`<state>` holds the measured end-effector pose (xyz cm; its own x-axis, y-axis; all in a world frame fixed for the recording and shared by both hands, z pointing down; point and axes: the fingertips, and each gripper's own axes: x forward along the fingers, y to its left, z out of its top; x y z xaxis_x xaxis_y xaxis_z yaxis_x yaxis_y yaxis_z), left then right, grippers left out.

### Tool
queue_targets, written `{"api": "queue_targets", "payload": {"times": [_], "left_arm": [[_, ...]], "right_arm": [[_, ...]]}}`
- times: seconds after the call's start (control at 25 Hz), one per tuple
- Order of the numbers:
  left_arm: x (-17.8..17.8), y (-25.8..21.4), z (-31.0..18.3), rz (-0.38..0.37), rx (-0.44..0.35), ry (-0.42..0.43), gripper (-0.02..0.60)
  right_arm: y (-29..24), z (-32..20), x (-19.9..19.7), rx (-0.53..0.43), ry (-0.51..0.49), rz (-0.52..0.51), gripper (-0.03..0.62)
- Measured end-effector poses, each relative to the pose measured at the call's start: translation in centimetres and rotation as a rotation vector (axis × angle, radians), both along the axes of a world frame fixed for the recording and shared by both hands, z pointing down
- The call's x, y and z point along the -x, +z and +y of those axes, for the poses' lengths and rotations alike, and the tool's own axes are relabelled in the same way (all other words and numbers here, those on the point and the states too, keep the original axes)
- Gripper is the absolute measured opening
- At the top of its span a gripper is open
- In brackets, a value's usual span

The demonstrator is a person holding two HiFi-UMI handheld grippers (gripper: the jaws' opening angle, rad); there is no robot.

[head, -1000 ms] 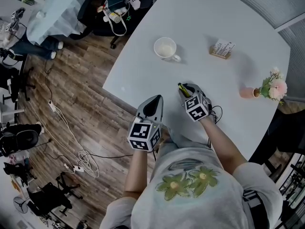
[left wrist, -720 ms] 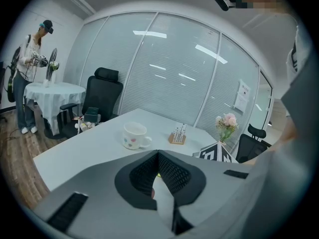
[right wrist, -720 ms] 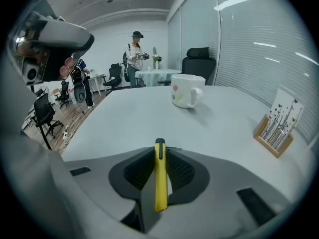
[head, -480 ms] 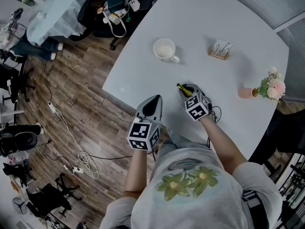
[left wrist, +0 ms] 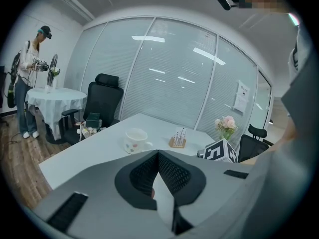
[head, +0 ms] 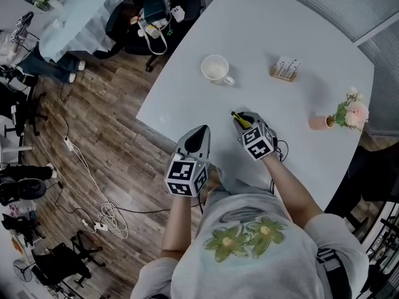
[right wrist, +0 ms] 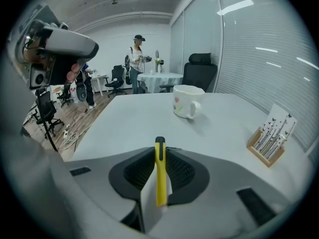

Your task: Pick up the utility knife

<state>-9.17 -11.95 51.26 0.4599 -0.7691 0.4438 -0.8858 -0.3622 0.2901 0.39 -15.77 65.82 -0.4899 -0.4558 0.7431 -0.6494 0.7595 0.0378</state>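
Where the knife is: utility knife (right wrist: pixel 160 171), yellow with a black tip, clamped between the fingers (right wrist: pixel 185 172) of the right gripper (right wrist: pixel 160 152); it lies lengthwise along them, black tip poking out past the fingertips toward the mug (right wrist: pixel 187 102).
right gripper: fingers have just been closing and now press on the knife from both sides; angled down over the near part of the counter (head: pixel 299 30). Whether the knife is clear of the counter top, cannot tell.
left gripper (left wrist: pixel 158 156): fingers meet at the tips, nothing between them; hangs at the counter's near edge, beside the right gripper but apart from it.
counter: white, rounded edge.
mug: white, upright, beyond the knife tip, well apart from both grippers.
card stand (head: pixel 285 68): small wooden holder with cards, right of the mug.
flowers (head: pixel 349 114): posy in a small pink pot (head: pixel 319 122), near the counter's right edge.
floor (head: pixel 93 136): wood planks left of the counter, cables (head: pixel 106 210) trailing across.
background: second person (right wrist: pixel 135 59) standing by a round table (right wrist: pixel 159 78) with a cloth.
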Motion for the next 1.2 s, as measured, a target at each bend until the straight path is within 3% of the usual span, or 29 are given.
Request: {"api": "queue_targets", "payload": {"times": [1.2], "left_arm": [[0.4, -4.1, 3.8, 0.007, -0.081, -0.019, 0.002]], "right_arm": [[-11.9, 4.7, 1.8, -0.159, -0.03, -0.161, 0.072]]}}
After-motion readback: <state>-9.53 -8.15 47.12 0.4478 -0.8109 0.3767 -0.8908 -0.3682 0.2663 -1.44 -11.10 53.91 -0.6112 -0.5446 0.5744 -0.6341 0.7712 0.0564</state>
